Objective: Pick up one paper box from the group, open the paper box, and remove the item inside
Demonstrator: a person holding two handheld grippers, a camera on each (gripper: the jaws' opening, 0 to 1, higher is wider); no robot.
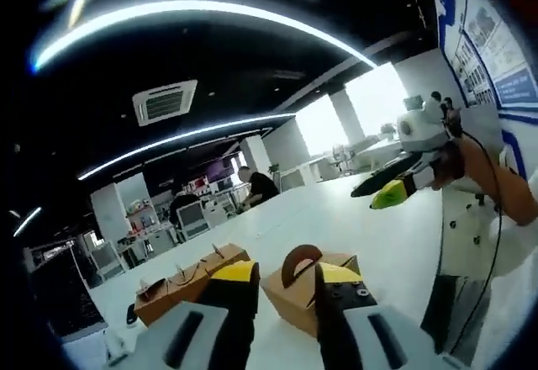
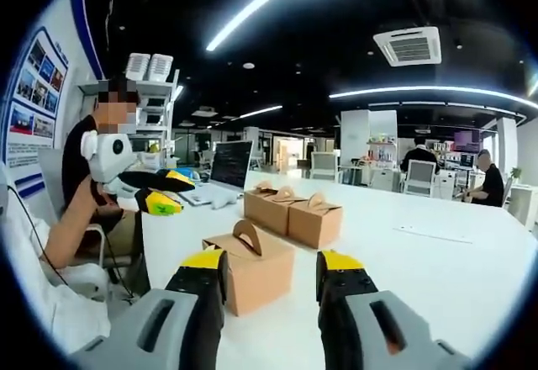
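Near paper box (image 2: 249,271) on the table (image 2: 437,261); two paper boxes (image 2: 292,213) farther back; laptop (image 2: 225,171) far left.

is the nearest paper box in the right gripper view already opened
No, the nearest paper box sits shut on the white table, its arched handle upright.

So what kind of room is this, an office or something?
Most likely an open-plan office or lab: a long white table, a laptop, office chairs and people at desks further back, a ceiling air-conditioning vent, and posters on the wall.
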